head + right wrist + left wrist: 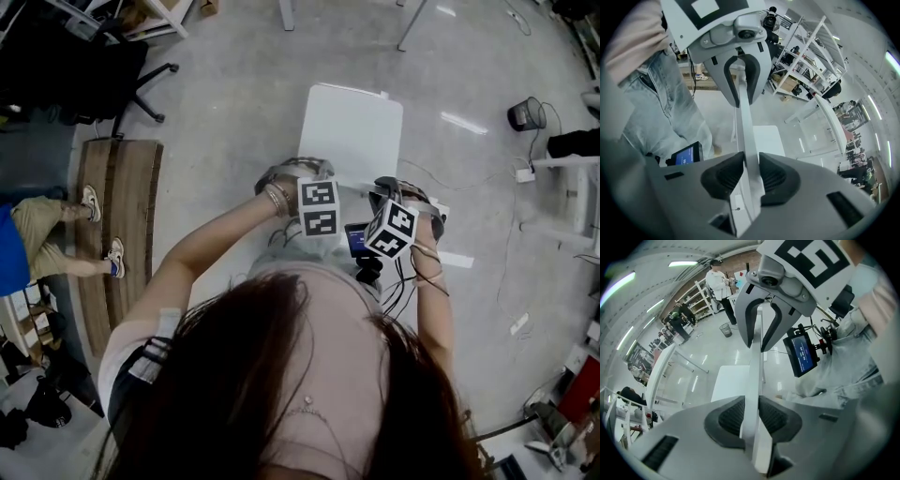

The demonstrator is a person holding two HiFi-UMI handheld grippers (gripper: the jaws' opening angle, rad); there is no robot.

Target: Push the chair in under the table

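Observation:
A white chair stands in front of me, its seat (352,131) over the grey floor. Both grippers hold the thin white top edge of its backrest (753,376), which runs between them. My left gripper (305,180) has its ribbed pads pressed on either side of that edge (751,416). My right gripper (398,202) clamps the same edge (751,176) further along. Each gripper view shows the other gripper at the far end of the backrest. White table legs (287,13) show at the head view's top edge; the tabletop is out of view.
A wooden bench (122,216) lies on the floor at the left, with a person's legs (56,239) beside it. A black office chair (103,66) stands at the top left. A dark bin (527,113), cables and a white frame (572,197) are at the right.

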